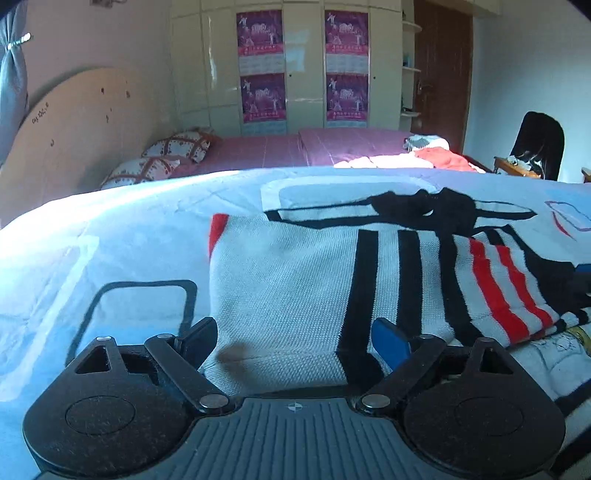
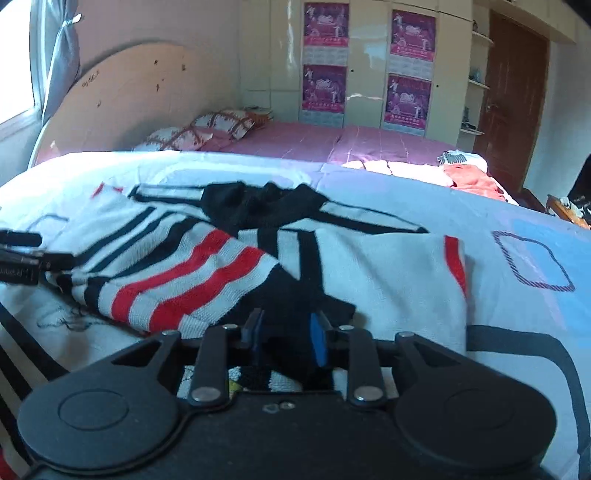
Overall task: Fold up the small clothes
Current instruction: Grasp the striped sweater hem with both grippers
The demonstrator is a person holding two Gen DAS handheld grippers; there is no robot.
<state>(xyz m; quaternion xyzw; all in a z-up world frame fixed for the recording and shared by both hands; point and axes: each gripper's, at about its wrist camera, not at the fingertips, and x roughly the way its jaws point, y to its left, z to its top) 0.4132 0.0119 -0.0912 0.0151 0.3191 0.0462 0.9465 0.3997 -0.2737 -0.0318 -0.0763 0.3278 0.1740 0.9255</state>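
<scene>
My left gripper (image 1: 295, 341) stands wide open over the sweater (image 1: 295, 288) hem, ready to pinch; my right gripper (image 2: 286, 341), jaws narrowly parted, grips nothing at its folded sleeve.

I see a light quilt (image 1: 110, 236) with outlined squares spread in front. Behind it lies a pink sheet (image 1: 266, 149), two patterned pillows (image 1: 177, 146) at the headboard (image 1: 85, 122). Four pink posters (image 1: 260, 33) hang on the cream wardrobe (image 1: 207, 74). A brown door (image 1: 441, 74) stands right of it, a dark chair (image 1: 539, 142) farther right. An orange cloth (image 2: 476, 181) lies on the far bed edge.
</scene>
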